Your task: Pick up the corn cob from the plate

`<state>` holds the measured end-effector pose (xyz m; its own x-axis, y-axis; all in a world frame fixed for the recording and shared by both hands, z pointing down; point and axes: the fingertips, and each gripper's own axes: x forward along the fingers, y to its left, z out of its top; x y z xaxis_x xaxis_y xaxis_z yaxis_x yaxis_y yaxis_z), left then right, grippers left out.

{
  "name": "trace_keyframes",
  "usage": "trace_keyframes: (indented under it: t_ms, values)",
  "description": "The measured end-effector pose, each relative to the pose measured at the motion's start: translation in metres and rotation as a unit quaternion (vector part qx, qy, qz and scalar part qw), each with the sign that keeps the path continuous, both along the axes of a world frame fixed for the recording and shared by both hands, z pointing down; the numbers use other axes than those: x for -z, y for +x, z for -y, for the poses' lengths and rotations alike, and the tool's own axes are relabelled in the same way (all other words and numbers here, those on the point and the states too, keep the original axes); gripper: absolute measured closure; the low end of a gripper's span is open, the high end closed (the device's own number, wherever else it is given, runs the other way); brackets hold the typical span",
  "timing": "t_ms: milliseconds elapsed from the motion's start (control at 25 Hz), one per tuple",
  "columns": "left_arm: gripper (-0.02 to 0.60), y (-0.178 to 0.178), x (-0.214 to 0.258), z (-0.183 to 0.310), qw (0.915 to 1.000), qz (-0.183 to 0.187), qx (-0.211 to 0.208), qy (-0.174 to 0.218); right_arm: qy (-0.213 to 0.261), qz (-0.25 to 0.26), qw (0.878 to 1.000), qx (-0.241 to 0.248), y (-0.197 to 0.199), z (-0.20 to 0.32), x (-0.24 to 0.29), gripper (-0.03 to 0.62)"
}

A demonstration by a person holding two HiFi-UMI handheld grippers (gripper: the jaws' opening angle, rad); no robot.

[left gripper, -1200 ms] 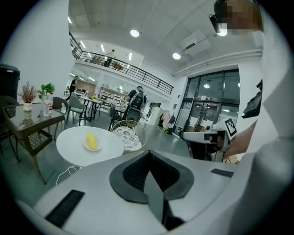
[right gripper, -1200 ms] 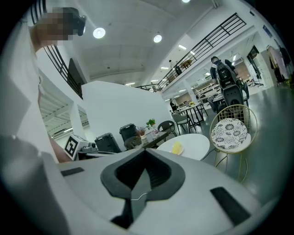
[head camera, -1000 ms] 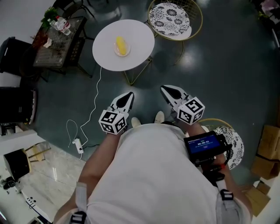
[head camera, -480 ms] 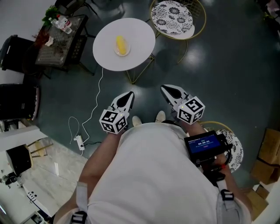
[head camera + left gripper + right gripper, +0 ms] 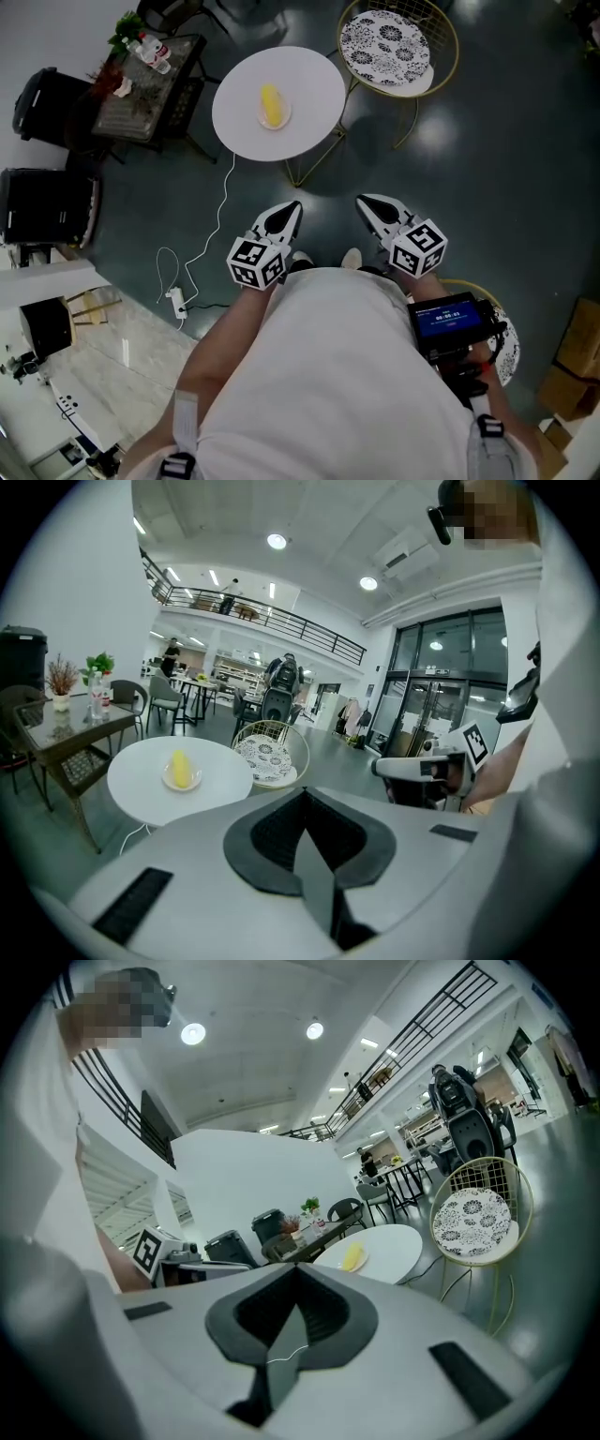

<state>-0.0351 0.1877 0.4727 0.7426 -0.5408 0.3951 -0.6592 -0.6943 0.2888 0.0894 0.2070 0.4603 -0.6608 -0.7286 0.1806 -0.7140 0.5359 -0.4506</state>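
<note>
Head view, left gripper (image 5: 292,209) and right gripper (image 5: 366,201) closed, corn cob (image 5: 272,101) on plate (image 5: 262,118), screen (image 5: 448,317) unreadable

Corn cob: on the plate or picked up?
On the plate. The corn cob lies on the plate on the round table; left gripper and right gripper are shut, empty, away from it.

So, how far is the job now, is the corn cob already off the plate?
Nothing is done yet: the corn cob lies on its plate on the round white table. In hand: the left hand-held gripper and the right hand-held gripper are shut, empty, and apart from the table. Still to do: reach the cob, open, grasp, lift.
</note>
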Motion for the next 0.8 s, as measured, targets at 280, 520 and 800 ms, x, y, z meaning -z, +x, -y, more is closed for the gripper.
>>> trace_keyframes:
  t_ms: [280, 520, 800]
  values:
    - [0.574, 0.01, -0.005, 0.008, 0.9999, 0.002, -0.007, -0.011, -0.007, -0.001, 1.0, -0.01, 0.012, 0.01, -0.002, 0.587]
    - [0.574, 0.024, -0.022, 0.028, 0.9992, 0.003, -0.031, -0.025, -0.019, -0.004, 0.999, -0.034, 0.024, 0.024, -0.014, 0.588]
    - [0.574, 0.038, -0.016, 0.059, 0.9981, -0.004, -0.057, -0.024, -0.024, -0.018, 0.997, -0.067, 0.038, 0.044, -0.009, 0.588]
